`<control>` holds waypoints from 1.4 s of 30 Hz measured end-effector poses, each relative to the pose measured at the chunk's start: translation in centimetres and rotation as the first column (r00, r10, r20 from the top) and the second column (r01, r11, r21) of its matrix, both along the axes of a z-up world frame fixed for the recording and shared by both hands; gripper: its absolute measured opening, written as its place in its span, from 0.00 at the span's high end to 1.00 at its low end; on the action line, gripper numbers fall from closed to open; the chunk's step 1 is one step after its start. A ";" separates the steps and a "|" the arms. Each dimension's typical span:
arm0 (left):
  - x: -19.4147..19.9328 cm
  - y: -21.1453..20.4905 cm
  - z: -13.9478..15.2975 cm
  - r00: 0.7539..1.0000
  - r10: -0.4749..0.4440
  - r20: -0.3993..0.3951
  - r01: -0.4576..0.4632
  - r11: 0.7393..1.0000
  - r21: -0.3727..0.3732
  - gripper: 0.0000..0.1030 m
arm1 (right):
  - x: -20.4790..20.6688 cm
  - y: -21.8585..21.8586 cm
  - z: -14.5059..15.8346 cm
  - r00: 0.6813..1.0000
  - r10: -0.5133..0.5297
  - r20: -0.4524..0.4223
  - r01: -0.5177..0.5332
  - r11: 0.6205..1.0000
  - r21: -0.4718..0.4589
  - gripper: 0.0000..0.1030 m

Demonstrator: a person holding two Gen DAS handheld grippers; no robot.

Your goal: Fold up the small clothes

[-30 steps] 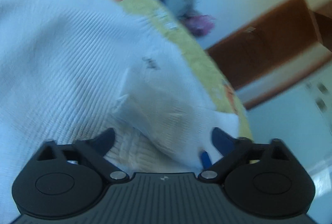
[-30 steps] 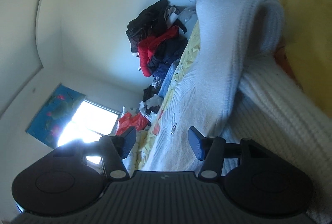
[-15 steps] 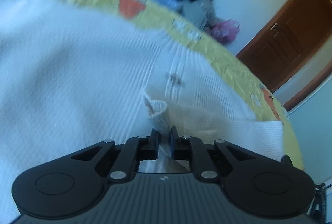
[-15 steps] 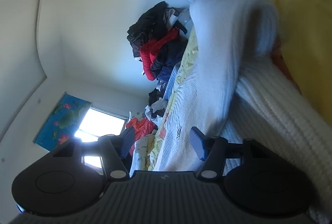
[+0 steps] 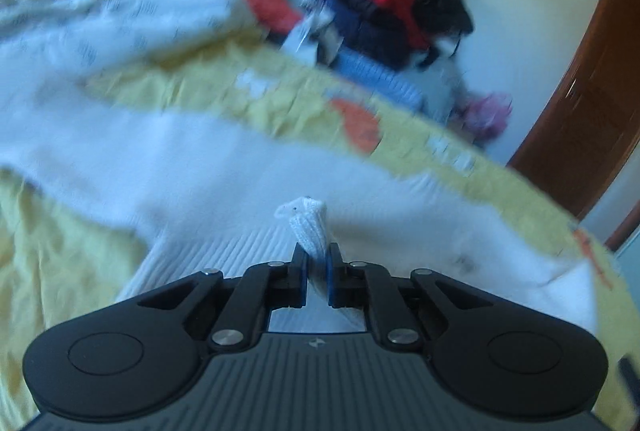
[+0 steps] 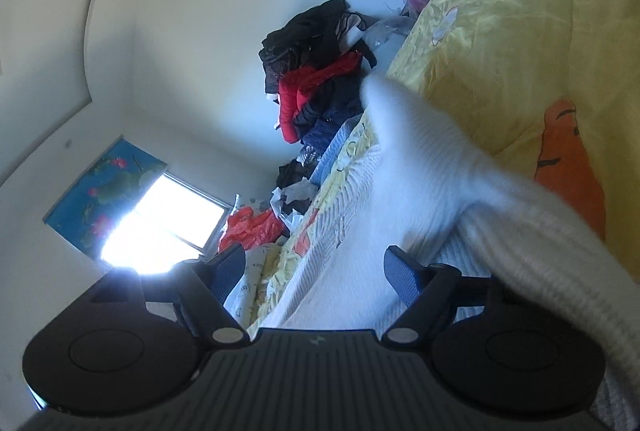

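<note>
Left wrist view: my left fingers (image 5: 317,263) clench a soft, light fold of the white knit sweater (image 5: 224,191), bunched at twelve o'clock. My right fingers (image 6: 316,273) have just been opening and grip nothing; I judge that the floppy knit needs taking by its ribbed edges.

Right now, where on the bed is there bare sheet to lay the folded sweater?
Bare yellow sheet lies left of the white sweater, and a strip runs between the sweater and the far clothes pile. It is crowded at the far left, under the bunched bedding.

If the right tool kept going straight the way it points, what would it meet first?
Probably the white sweater: its knit lies between the open right tool's fingers and just ahead. Depth is unclear.
</note>
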State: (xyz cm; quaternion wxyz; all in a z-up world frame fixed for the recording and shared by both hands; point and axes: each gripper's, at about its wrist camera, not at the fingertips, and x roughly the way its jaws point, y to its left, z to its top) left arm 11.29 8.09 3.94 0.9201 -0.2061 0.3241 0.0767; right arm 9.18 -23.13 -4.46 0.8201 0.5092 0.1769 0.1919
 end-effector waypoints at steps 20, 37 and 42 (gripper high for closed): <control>-4.3 -4.6 -2.4 0.961 -0.201 0.190 0.154 0.960 0.236 0.15 | -0.8 0.5 3.5 0.993 -0.032 0.110 0.048 0.988 -0.150 0.27; -1.3 -4.0 -3.8 0.961 -0.273 0.035 0.267 0.955 0.131 0.00 | 13.7 -3.9 2.5 0.973 -0.196 -0.121 0.136 0.913 -0.385 0.41; -1.5 -3.5 -3.6 0.961 -0.270 0.056 0.263 0.959 0.106 0.00 | 13.6 -1.7 3.4 0.981 -0.173 -0.087 0.103 0.849 -0.518 0.34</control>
